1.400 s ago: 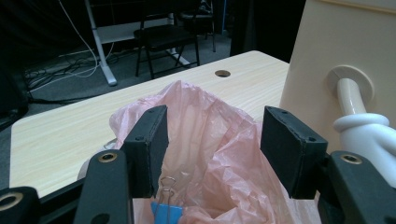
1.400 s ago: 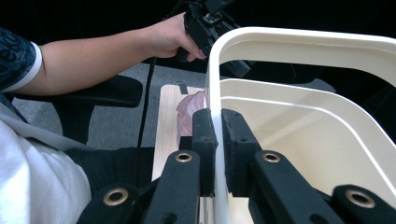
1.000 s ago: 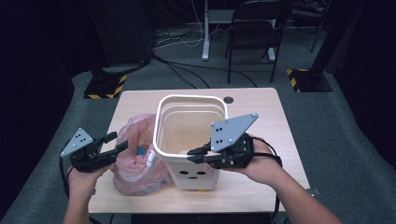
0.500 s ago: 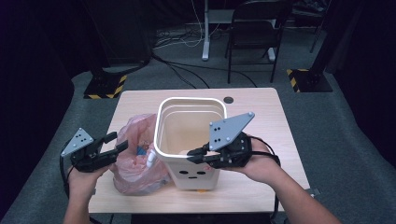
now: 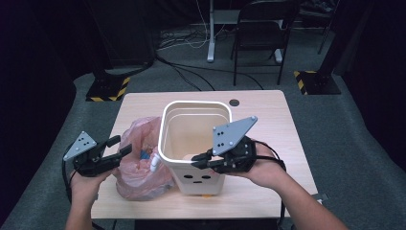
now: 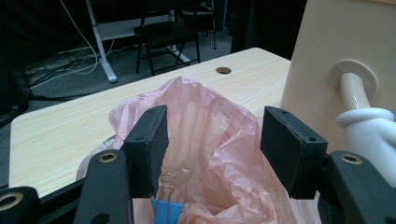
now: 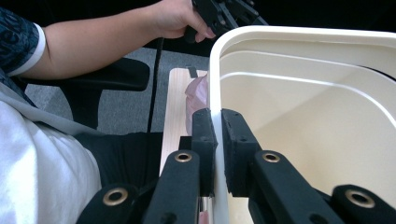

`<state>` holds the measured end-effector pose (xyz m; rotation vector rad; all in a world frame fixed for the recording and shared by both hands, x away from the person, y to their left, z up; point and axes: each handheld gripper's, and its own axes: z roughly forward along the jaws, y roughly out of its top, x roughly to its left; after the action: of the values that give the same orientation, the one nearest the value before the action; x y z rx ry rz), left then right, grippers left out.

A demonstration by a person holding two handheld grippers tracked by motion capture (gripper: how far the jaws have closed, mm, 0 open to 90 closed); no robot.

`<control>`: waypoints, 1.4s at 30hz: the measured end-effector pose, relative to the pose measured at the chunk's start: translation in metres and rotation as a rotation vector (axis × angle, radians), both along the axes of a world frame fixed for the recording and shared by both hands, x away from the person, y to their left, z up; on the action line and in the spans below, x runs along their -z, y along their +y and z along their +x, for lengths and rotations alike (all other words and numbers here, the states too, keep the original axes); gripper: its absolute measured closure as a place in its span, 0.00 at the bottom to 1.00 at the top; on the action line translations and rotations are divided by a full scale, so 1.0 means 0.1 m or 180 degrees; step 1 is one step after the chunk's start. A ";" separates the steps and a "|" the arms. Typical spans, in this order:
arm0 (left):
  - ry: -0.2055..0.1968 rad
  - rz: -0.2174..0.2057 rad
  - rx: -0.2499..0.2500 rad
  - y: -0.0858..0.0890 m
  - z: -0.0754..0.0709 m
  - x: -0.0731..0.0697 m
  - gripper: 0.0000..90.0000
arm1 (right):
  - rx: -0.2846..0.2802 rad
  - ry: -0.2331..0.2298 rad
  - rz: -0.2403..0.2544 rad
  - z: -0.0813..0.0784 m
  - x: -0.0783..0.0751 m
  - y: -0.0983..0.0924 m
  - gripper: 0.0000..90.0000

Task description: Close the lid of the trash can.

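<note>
Wooden table (image 5: 268, 143), right gripper (image 5: 203, 160) jaws clamped on cream bin (image 5: 191, 143) rim, left gripper (image 5: 122, 147) jaws open at unlabelled pink bag (image 5: 139, 167)

Blue binder clip (image 6: 167, 211) cut off by bottom edge

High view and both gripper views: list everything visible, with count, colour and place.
bin: one, cream, table centre
bag: one, pink plastic, left of bin
binder clip: one, blue, in bag
table: one, light wood
chair: one, black, behind table
left gripper: one, black, open at the bag
right gripper: one, black, shut on the bin's near rim
</note>
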<state>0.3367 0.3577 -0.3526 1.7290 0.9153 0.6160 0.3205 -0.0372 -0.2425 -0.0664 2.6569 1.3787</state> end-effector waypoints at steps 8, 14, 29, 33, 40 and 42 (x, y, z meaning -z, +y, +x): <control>0.0006 0.0006 0.0001 0.00 0.01 0.00 0.46 | 0.0025 0.0014 -0.0026 0.02 0.03 0.00 0.93; 0.0001 0.0005 0.0013 -0.01 0.02 0.00 0.46 | 0.0033 0.0000 -0.0053 0.01 0.08 0.02 0.92; 0.0018 0.0002 0.0052 -0.04 0.08 0.02 0.46 | 0.0196 0.0124 0.0359 -0.01 0.09 -0.20 0.73; 0.0018 0.0004 0.0067 -0.05 0.11 0.02 0.46 | 0.0244 0.0130 0.0434 -0.01 0.07 -0.28 0.71; 0.0019 -0.0032 0.0093 -0.07 0.15 0.02 0.46 | 0.0401 0.0102 0.0562 -0.03 0.05 -0.47 0.70; 0.0028 -0.0041 0.0092 -0.07 0.17 0.02 0.46 | 0.0466 0.0096 0.0601 -0.03 0.04 -0.54 0.70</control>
<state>0.3536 0.3506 -0.3546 1.7317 0.8970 0.5829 0.3175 -0.0914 -0.2468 0.1677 2.4839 1.5831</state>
